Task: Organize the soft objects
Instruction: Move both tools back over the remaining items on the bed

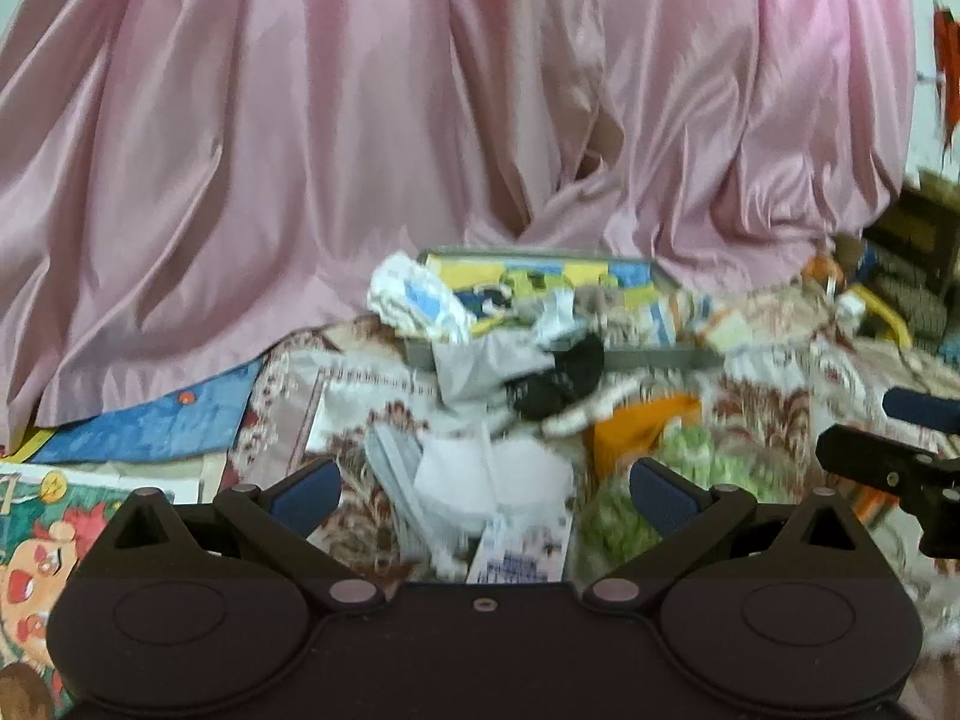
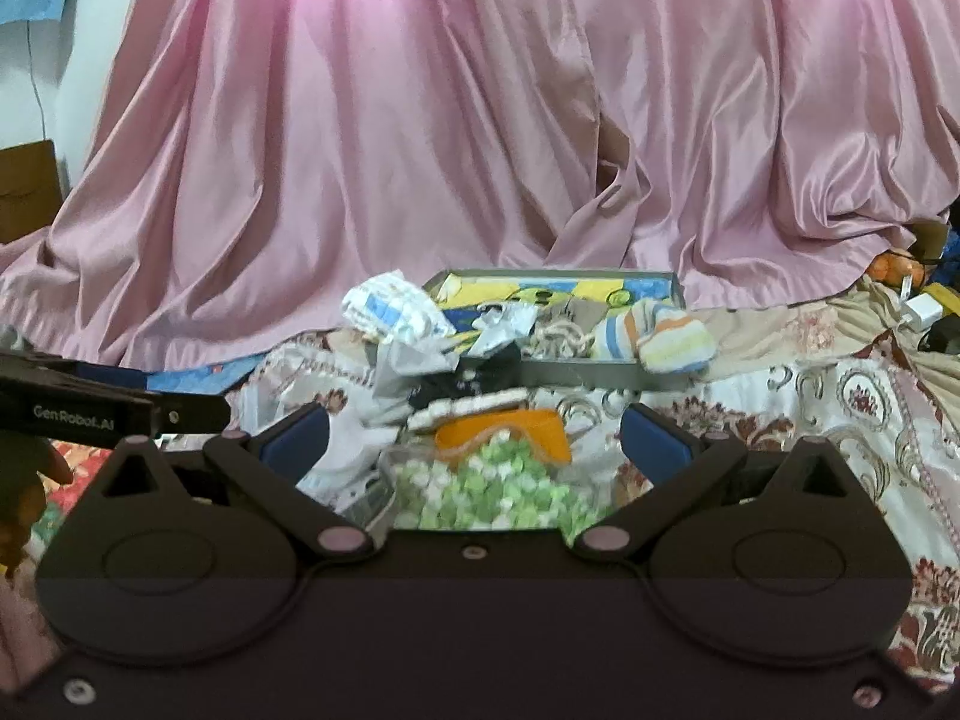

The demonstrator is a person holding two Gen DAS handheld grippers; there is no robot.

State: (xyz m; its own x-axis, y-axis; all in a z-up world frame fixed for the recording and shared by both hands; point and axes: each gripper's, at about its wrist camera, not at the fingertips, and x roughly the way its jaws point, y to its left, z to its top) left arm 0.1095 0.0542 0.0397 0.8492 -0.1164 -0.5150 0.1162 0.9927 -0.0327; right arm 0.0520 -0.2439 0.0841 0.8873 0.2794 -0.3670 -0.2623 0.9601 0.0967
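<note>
A pile of soft items lies on the patterned bedspread (image 2: 828,396). It holds a green-and-white bag (image 2: 498,492) with an orange top (image 2: 528,429), a black cloth (image 1: 558,381), grey plastic wrap (image 1: 480,366) and white packets (image 1: 498,480). Behind stands a shallow grey tray (image 2: 654,375) with a cartoon lining, a striped sock (image 2: 660,336) and a white-blue cloth (image 2: 390,306) at its rim. My left gripper (image 1: 483,489) is open over the white packets. My right gripper (image 2: 474,441) is open over the green bag. Both are empty.
A pink satin curtain (image 2: 420,150) hangs behind the tray down to the bed. A cartoon-printed sheet (image 1: 36,552) lies at the left. Clutter with a white charger (image 2: 921,312) sits at the far right. Each gripper shows in the other's view, side by side.
</note>
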